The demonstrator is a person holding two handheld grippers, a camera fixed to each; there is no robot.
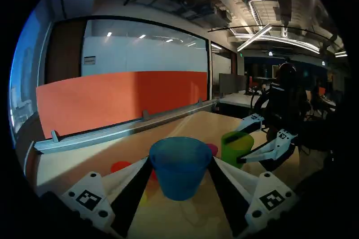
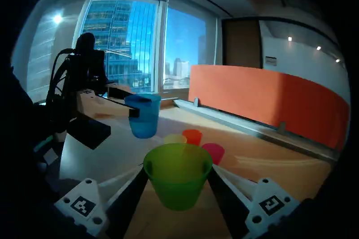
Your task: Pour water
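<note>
My left gripper [image 1: 179,163] is shut on an upright blue cup [image 1: 180,169], held above the wooden table [image 1: 193,124]. To its right stands a green cup [image 1: 235,147], gripped by the right gripper [image 1: 246,144]. In the right gripper view, that gripper [image 2: 178,172] is shut on the upright green cup [image 2: 177,178]. Farther off to the left, the blue cup [image 2: 143,117] hangs in the left gripper [image 2: 133,104], higher than the green one. The two cups are apart. I cannot tell whether either holds water.
Small orange [image 2: 193,136], yellow [image 2: 174,139] and pink [image 2: 214,152] cups stand on the table [image 2: 269,158] between the held cups. An orange partition [image 1: 121,97] with a metal rail [image 1: 134,127] borders the table's far side. Large windows [image 2: 130,46] lie beyond.
</note>
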